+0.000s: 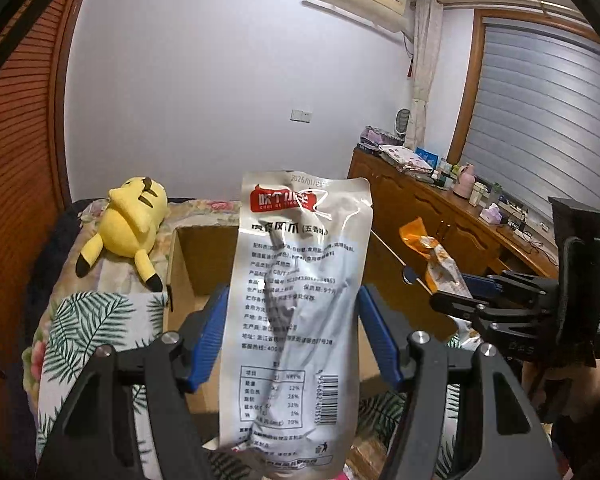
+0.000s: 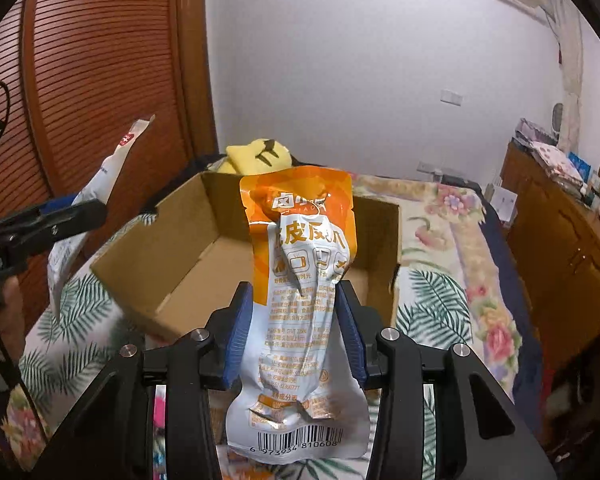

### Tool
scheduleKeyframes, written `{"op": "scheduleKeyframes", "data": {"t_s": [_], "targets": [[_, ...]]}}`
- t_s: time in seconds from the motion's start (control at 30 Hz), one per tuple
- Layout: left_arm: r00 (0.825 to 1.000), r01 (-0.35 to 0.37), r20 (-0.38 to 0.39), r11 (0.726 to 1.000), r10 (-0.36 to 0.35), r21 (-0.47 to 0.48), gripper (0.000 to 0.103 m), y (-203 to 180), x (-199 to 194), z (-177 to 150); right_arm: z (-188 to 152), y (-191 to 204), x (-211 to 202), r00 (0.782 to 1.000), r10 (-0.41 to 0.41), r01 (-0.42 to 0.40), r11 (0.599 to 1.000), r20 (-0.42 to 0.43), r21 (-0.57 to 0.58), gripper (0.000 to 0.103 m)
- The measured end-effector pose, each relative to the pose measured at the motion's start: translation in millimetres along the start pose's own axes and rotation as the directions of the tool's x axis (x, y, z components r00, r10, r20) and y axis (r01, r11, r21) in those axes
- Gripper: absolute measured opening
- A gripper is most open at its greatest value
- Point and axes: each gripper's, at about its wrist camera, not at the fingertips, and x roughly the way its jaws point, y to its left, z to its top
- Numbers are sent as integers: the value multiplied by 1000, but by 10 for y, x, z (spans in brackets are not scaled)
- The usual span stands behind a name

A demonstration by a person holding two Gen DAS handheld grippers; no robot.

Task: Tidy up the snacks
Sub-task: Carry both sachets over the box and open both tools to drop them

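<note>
Left wrist: grey snack pouch (image 1: 296,304) clamped between left tongs (image 1: 292,336).

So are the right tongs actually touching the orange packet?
Touching. In the right wrist view the right tongs press both blue pads against the orange packet, pinching its middle narrow.

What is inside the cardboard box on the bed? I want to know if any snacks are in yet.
The cardboard box shows only bare floor. The orange packet in the right gripper hides part of it.
</note>
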Motion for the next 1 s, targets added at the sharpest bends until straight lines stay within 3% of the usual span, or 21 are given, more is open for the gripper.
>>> {"op": "scheduleKeyframes", "data": {"t_s": [0.33, 0.8, 0.9, 1.0], "targets": [[1000, -12, -9, 1000, 12, -6, 64, 137, 370, 28, 98, -76, 335, 999, -23, 22, 999, 47, 29, 43], [999, -35, -38, 999, 35, 5, 66, 174, 697, -13, 88, -102, 669, 998, -41, 39, 998, 37, 55, 46], [999, -50, -15, 999, 50, 10, 76, 144, 663, -9, 57, -125, 666, 999, -36, 34, 997, 32, 71, 47], [999, -51, -3, 998, 52, 24, 77, 125, 617, -12, 17, -110, 616, 999, -22, 20, 997, 33, 73, 47]]}}
